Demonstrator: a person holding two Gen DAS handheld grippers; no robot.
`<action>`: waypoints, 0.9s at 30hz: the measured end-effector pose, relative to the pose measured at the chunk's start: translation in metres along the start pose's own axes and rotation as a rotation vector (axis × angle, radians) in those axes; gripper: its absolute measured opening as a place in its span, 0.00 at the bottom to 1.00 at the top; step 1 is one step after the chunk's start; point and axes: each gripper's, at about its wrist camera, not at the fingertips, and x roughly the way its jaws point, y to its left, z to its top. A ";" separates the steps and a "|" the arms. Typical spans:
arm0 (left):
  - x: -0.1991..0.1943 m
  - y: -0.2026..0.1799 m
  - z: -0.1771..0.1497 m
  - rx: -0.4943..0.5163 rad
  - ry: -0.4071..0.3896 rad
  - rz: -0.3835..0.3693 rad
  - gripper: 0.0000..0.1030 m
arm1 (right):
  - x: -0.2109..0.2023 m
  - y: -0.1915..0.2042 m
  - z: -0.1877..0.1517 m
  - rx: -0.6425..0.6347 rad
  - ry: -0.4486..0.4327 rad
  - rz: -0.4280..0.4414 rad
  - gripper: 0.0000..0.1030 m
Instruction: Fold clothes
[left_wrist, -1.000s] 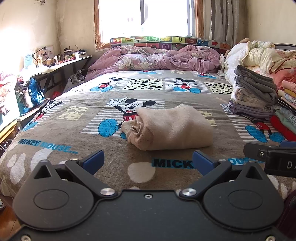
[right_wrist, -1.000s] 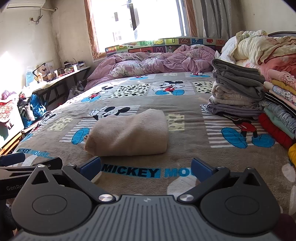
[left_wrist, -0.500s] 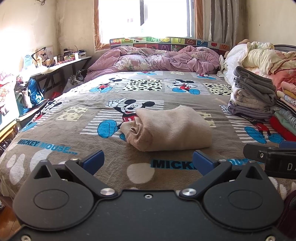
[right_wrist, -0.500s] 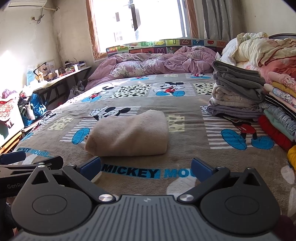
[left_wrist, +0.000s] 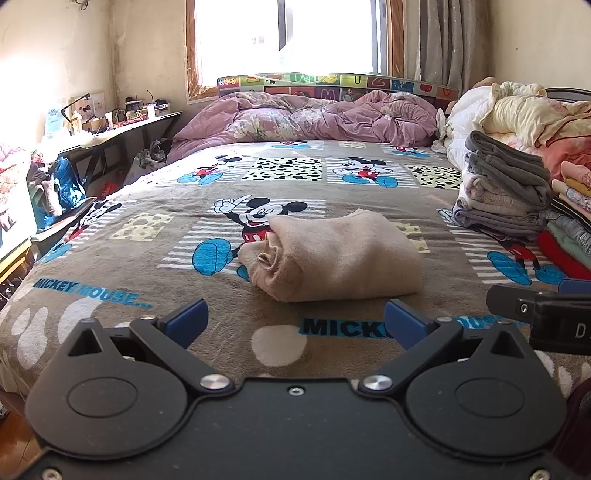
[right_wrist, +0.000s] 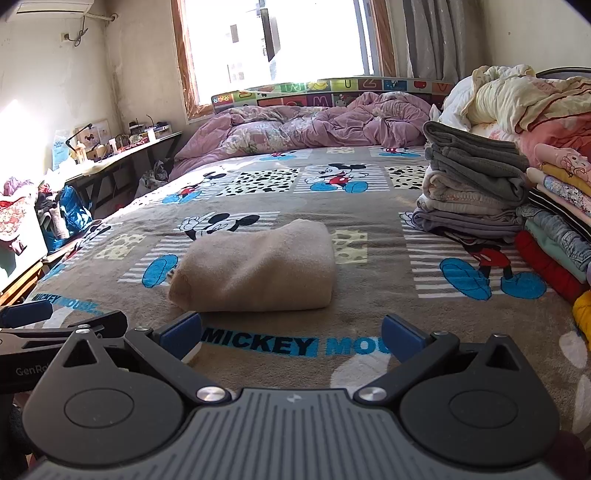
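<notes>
A folded beige garment (left_wrist: 332, 258) lies on the Mickey Mouse blanket (left_wrist: 147, 273) in the middle of the bed; it also shows in the right wrist view (right_wrist: 258, 273). My left gripper (left_wrist: 295, 321) is open and empty, held low near the bed's front edge, a short way before the garment. My right gripper (right_wrist: 291, 334) is open and empty, beside the left one, also short of the garment. Part of the right gripper shows at the right edge of the left wrist view (left_wrist: 543, 314).
A stack of folded grey clothes (right_wrist: 472, 192) and a second stack of coloured clothes (right_wrist: 554, 236) stand at the bed's right side. A crumpled purple duvet (left_wrist: 314, 118) lies at the head. A cluttered desk (left_wrist: 110, 125) stands to the left.
Both grippers have drifted slightly; the view of the garment shifted a little. Nothing was taken hold of or let go.
</notes>
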 end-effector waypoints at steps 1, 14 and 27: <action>0.000 0.000 0.000 0.001 0.000 -0.001 1.00 | 0.000 0.000 0.000 -0.001 0.000 0.000 1.00; 0.000 -0.003 -0.001 0.008 -0.008 0.004 1.00 | -0.002 -0.002 0.000 0.011 -0.009 0.011 1.00; 0.005 -0.004 0.002 0.014 -0.015 -0.008 1.00 | 0.003 -0.002 0.002 0.013 -0.017 0.033 1.00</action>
